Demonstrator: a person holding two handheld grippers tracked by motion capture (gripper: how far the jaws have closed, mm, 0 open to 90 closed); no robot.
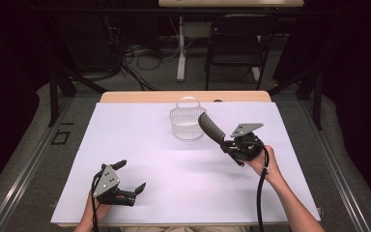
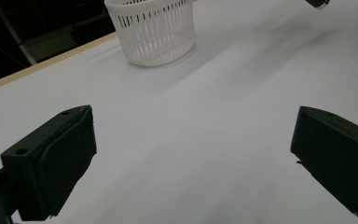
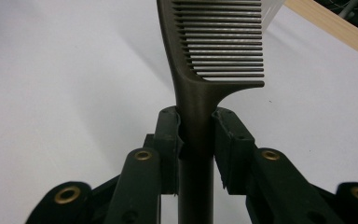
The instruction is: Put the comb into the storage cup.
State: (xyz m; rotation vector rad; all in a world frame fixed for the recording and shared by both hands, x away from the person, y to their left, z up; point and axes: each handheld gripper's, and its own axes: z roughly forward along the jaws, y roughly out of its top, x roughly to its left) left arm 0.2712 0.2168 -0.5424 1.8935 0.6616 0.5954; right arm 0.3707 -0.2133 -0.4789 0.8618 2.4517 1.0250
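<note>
The right hand-held gripper [image 1: 228, 145] sits at about 3 o'clock on the bench [image 1: 140, 145], raised off the surface, its two jaws clamped on the handle of a single dark comb [image 1: 211, 128]. In the right gripper view the pads [image 3: 170, 140] press on both sides of the handle just below where the teeth begin. From the high view the comb's long axis runs from the jaws up toward 11 o'clock, its free end aimed at the basket and hanging just over the basket's right rim. The teeth sit along one edge, the spine along the other.

The left hand-held gripper [image 1: 132, 177] rests low at about 7 o'clock, well apart from the right one. Its two jaws stand wide apart with nothing between them; in the left gripper view bare white surface shows between the black pads [image 2: 70, 154].

There is one container: a white slotted basket [image 1: 187, 123] with a loop handle, upright near 12 o'clock, toward the far edge of the bench. I can't make out anything inside it; through the slots it looks bare, though the bottom is hard to see.

A white sheet covers the bench, with a wooden strip showing along the far edge. Beyond it stands one black chair [image 1: 236, 43] on the floor.
</note>
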